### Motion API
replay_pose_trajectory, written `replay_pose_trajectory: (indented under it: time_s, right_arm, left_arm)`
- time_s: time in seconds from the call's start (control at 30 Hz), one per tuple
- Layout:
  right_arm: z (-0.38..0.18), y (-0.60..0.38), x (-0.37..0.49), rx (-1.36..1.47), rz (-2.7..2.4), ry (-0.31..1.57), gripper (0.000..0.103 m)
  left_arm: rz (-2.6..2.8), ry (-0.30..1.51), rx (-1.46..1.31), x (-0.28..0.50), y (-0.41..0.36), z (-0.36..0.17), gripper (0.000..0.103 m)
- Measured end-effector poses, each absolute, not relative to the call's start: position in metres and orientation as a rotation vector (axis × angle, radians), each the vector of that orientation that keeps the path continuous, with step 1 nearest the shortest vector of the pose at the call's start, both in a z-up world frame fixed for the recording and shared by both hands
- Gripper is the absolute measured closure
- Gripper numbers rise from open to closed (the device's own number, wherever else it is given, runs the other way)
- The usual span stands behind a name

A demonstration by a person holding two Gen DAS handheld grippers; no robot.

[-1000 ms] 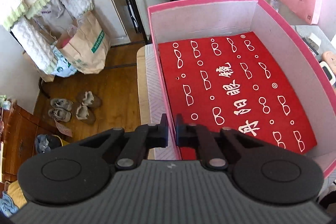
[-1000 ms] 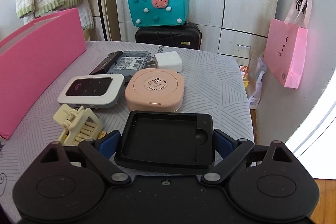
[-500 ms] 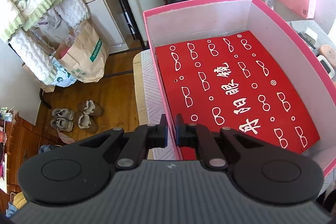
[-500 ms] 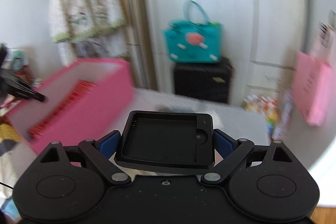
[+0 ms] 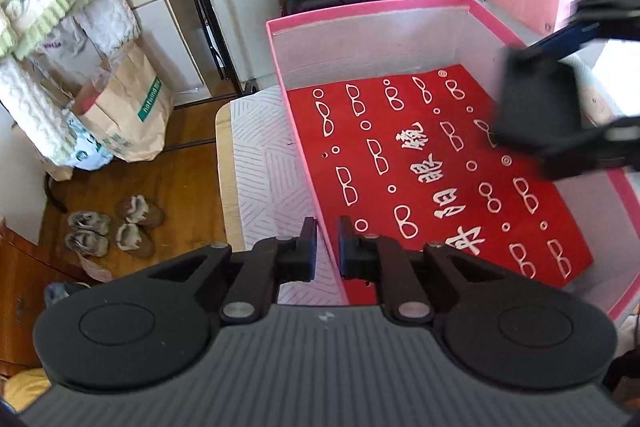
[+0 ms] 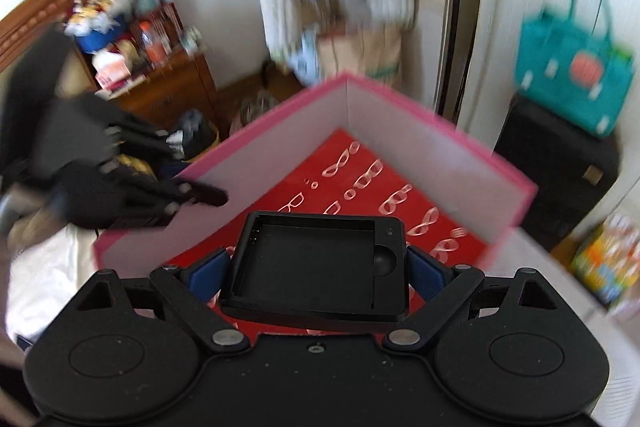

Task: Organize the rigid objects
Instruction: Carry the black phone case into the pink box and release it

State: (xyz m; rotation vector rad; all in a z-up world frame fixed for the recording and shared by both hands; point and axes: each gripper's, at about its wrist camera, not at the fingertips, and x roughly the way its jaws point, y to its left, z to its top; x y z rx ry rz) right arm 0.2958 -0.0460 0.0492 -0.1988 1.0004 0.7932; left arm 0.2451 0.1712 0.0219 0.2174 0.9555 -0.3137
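From the left wrist view, the left tongs (image 5: 324, 247) are clamped on the near side wall of the open pink cardboard box (image 5: 400, 7), one pad outside and one inside the wall. The box stands on the counter (image 5: 260, 163), which is covered in a pale line-patterned cloth. Inside it lies only a red liner printed with white spectacles and characters (image 5: 420, 167); no sorted object rests on it yet. Over the box's far right part hangs the flat black rectangular plastic tray (image 5: 536, 107), blurred, carried by the right tongs (image 5: 560, 99). It is above the liner, not on it. So the job looks early: the first piece seems to be on its way in, nothing is set down.

From the right wrist view, the right tongs (image 6: 318, 269) are clamped on the black tray (image 6: 316, 267) by its two short sides, blue pads pressed against it, hollow side up. Beyond it the pink box (image 6: 400, 147) shows a corner and the red liner (image 6: 360, 195), bare. The left tongs (image 6: 200, 193) grip the wall at left. What else awaits sorting is not in sight here.
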Motion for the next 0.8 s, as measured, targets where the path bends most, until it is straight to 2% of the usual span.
replay_pose_trajectory:
  time_s: [0.1,0.27,0.5,0.8]
  right_arm:
    - [0.03,-0.024,0.331,-0.151,0.76,1.11,0.008]
    - [0.006,-0.002,0.357,-0.152,0.729,1.174,0.008]
    - [-0.019,0.022,0.382,-0.167,0.724,1.191,0.008]
    - [-0.035,0.039,0.384,-0.332,0.747,1.145,0.007]
  left_arm:
    - [-0.321,0.943,0.203,0.245,0.176,0.019,0.093]
    - [-0.335,0.936,0.183,0.245,0.179,0.016,0.092]
    - [-0.341,0.921,0.188,0.24,0.176,0.013,0.092]
    - [-0.344,0.911,0.144,0.239,0.176,0.014,0.091]
